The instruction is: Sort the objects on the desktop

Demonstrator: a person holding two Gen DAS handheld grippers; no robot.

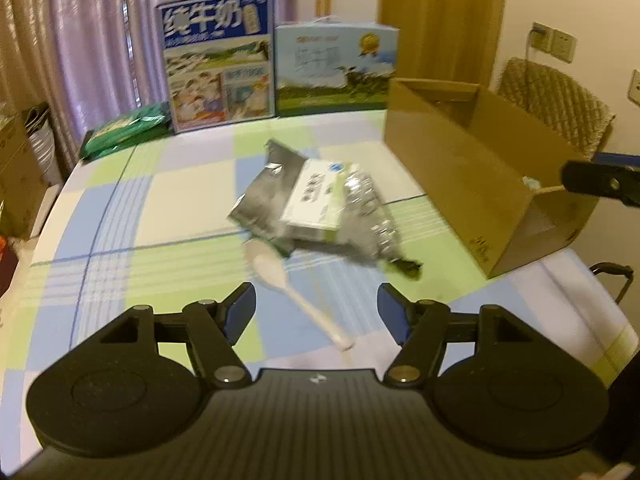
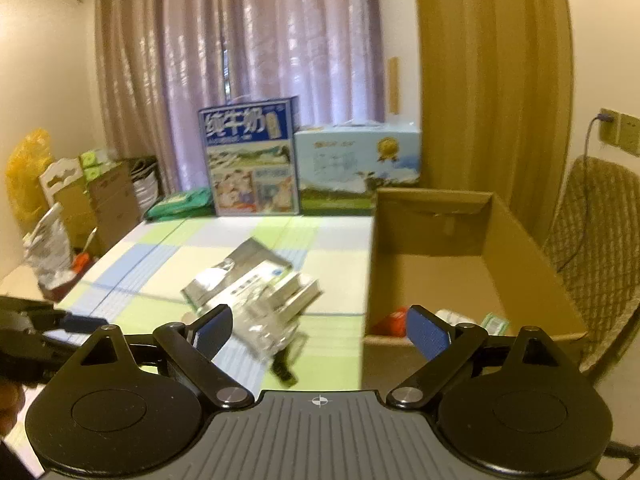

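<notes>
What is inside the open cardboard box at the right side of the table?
The right wrist view shows a red item, a white item and a small green-and-white packet inside the cardboard box. The near wall and the right gripper hide the rest.

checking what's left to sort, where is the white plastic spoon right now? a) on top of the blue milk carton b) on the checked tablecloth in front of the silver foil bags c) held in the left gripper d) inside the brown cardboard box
b: the white plastic spoon lies on the checked tablecloth, its bowl at the near edge of the silver foil bags, ahead of the open left gripper.
</notes>
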